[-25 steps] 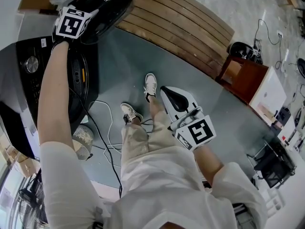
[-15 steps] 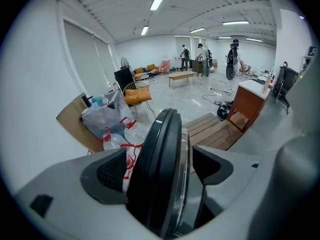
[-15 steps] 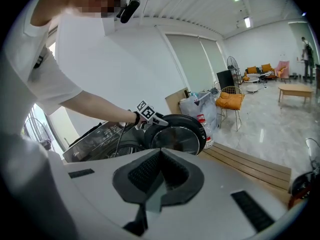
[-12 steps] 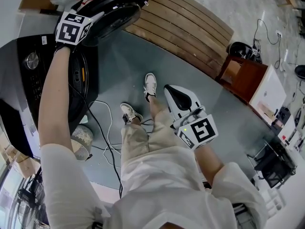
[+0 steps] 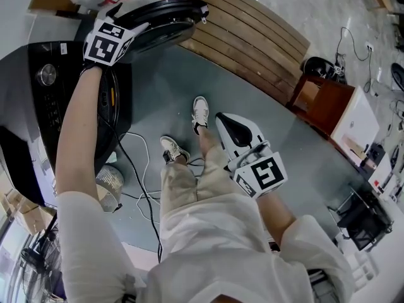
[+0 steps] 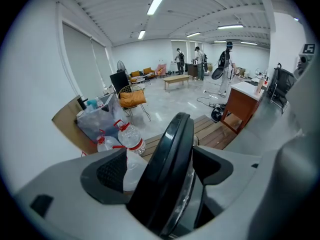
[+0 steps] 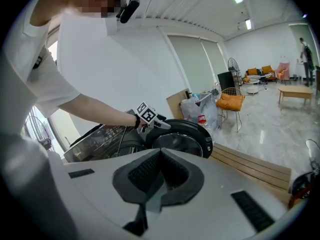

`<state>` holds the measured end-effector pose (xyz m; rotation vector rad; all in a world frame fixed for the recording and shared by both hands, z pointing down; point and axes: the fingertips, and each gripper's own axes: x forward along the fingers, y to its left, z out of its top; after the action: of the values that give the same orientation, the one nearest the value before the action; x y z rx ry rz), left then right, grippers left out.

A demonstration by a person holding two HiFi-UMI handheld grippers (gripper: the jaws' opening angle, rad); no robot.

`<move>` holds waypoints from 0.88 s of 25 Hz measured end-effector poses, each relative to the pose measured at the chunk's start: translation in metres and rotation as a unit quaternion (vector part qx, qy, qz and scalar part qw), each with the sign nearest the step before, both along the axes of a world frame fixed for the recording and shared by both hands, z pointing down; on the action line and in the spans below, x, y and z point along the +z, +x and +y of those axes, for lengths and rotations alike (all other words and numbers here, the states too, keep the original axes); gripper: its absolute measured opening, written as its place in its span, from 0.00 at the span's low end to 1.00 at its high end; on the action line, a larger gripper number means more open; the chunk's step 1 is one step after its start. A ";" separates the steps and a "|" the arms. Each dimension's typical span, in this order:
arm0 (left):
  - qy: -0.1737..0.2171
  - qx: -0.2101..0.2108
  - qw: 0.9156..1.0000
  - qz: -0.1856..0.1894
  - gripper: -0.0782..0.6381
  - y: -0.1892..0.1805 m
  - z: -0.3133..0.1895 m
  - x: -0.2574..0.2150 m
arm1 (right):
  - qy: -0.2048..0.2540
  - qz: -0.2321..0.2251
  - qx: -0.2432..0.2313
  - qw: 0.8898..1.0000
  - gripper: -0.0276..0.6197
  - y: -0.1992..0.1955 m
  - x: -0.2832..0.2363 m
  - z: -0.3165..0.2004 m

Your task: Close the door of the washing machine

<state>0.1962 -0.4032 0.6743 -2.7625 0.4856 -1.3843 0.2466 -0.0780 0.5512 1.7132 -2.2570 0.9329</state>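
My left gripper clamped on rim of round black glass-fronted door, standing open off black washing machine; bare grey floor alongside. Left arm outstretched. My right gripper pinched together, empty, above thigh.

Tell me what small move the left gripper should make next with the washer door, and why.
Probably swing the door round toward the drum opening of the washing machine. The left gripper has its jaws clamped on the door's rim, and the door stands wide open, away from the opening. The right gripper is shut and idle.
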 end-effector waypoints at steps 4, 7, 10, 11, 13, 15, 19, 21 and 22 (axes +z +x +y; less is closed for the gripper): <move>-0.001 0.023 1.000 -0.005 0.66 0.000 0.018 0.000 | 0.002 0.001 -0.002 1.000 0.04 -0.009 -0.003 0.004; 0.004 0.041 0.999 -0.008 0.66 -0.001 0.032 0.000 | 0.003 0.002 -0.002 1.000 0.04 -0.015 -0.005 0.007; 0.005 0.053 0.999 -0.009 0.66 -0.006 0.045 0.000 | 0.006 0.002 -0.002 1.000 0.04 -0.022 -0.007 0.012; 0.004 0.055 0.998 -0.007 0.66 -0.007 0.049 -0.001 | 0.007 0.003 -0.002 1.000 0.04 -0.025 -0.007 0.014; 0.000 0.056 0.998 -0.001 0.66 -0.010 0.059 -0.002 | 0.009 0.003 -0.002 1.000 0.04 -0.031 -0.009 0.017; -0.002 0.057 0.998 0.001 0.66 -0.013 0.071 -0.002 | 0.011 0.002 -0.003 1.000 0.04 -0.036 -0.012 0.021; -0.009 0.044 0.999 0.008 0.66 -0.022 0.095 -0.001 | 0.015 0.002 -0.005 1.000 0.04 -0.046 -0.016 0.028; -0.009 0.050 0.999 0.005 0.66 -0.028 0.108 0.001 | 0.018 0.002 -0.007 1.000 0.04 -0.052 -0.018 0.031; -0.009 0.059 0.998 0.000 0.67 -0.031 0.115 0.002 | 0.019 0.002 -0.007 1.000 0.04 -0.055 -0.019 0.033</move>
<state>0.1649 -0.2881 0.6767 -2.7554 0.3044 -1.3695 0.1917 -0.0449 0.5325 1.7103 -2.2966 0.8873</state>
